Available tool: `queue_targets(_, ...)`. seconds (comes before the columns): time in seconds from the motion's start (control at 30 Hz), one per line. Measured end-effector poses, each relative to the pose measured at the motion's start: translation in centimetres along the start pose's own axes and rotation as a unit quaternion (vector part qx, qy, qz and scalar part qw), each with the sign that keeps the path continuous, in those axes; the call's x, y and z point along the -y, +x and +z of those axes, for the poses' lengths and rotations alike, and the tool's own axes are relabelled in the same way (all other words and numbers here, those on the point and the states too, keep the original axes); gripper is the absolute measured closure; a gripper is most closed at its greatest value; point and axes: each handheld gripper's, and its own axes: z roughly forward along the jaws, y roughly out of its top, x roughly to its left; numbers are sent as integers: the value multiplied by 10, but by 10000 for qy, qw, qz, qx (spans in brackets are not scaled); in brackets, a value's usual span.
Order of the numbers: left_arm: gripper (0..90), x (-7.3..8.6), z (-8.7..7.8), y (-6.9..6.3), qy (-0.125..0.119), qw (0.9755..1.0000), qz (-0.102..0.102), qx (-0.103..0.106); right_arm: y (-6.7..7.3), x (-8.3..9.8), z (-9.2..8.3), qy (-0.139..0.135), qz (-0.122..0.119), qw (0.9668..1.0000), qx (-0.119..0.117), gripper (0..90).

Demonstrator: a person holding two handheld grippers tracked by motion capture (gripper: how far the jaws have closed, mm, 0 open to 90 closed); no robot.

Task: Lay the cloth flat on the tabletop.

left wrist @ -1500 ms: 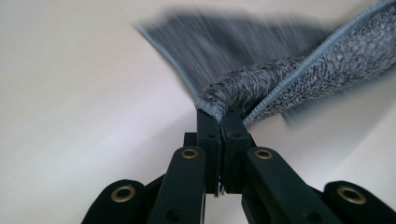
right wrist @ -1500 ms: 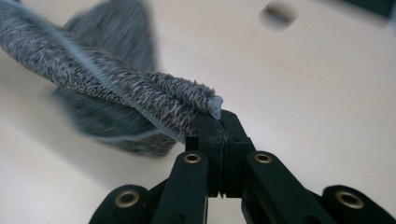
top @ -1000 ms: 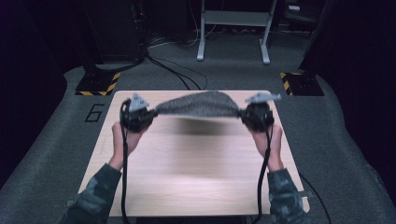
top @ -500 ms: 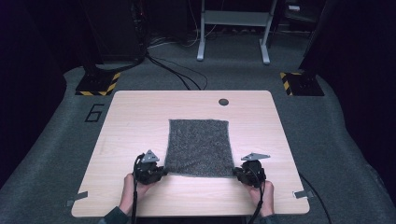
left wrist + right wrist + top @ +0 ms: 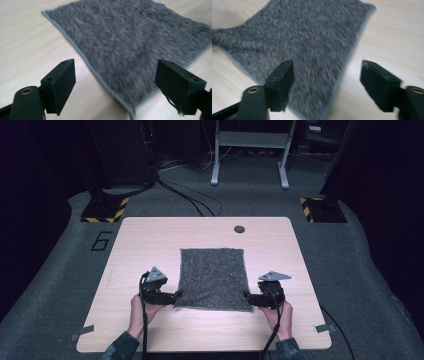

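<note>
Now flat on the desk [image 5: 150, 235]: grey cloth [image 5: 213, 277], near corners between the jaws of left claw [image 5: 176, 296] and right claw [image 5: 247, 297], both just opened wide, pads pressing nothing.

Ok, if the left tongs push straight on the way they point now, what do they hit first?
Most likely the grey cloth: the left tongs have just been opening, and its near corner lies between the open jaws, lying on the table. Depth is unclear; they might slide over it.
</note>
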Motion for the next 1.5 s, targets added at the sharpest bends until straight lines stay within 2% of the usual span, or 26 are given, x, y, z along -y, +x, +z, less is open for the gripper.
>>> queue_targets(0.03,159,-4,7,-1,55,10000,69,-15,4,-5,6,-26,-90,10000,9,220)
queue_targets(0.13,156,-9,29,-3,260,9993,224,-153,15,-14,28,143,-494,9987,58,151)
queue_targets(0.2,154,-8,43,-3,466,9982,294,-238,22,-15,41,261,-461,9986,24,138)
queue_targets(0.23,152,-7,46,-3,522,9977,322,-278,24,-14,48,329,-540,9980,48,126)
queue_targets(0.3,153,-3,54,-2,650,9968,348,-312,26,-11,57,478,-518,9975,79,98)
queue_targets(0.37,152,0,58,-1,748,9955,409,-414,26,-5,63,536,-552,9970,61,91)
queue_targets(0.47,153,3,62,3,842,9931,536,-618,28,2,67,680,-606,9957,177,86)
queue_targets(0.63,152,5,64,9,818,9925,540,-735,27,12,68,841,-716,9936,227,86)
queue_targets(0.67,152,5,64,10,804,9922,549,-781,25,15,66,826,-632,9944,168,85)
queue_targets(0.77,150,6,63,12,809,9931,439,-731,19,20,63,788,-561,9953,80,85)
queue_targets(0.8,149,6,62,13,837,9928,463,-724,18,22,60,743,-553,9957,85,86)
queue_targets(0.87,149,8,61,11,817,9933,426,-692,18,27,56,711,-531,9960,73,89)
queue_targets(0.9,149,9,60,10,819,9934,429,-677,17,28,55,690,-601,9958,81,90)
queue_targets(0.97,148,12,58,7,801,9945,353,-572,18,32,51,674,-615,9958,59,91)
queue_targets(1.27,148,23,48,-8,798,9949,439,-423,27,45,37,681,-657,9955,52,91)
queue_targets(1.43,148,28,45,-12,704,9961,368,-373,33,52,33,600,-579,9965,56,90)
queue_targets(1.47,147,28,44,-12,773,9955,418,-358,33,53,32,576,-608,9965,53,90)
queue_targets(1.5,147,28,45,-14,715,9962,369,-346,34,53,31,608,-559,9966,48,88)
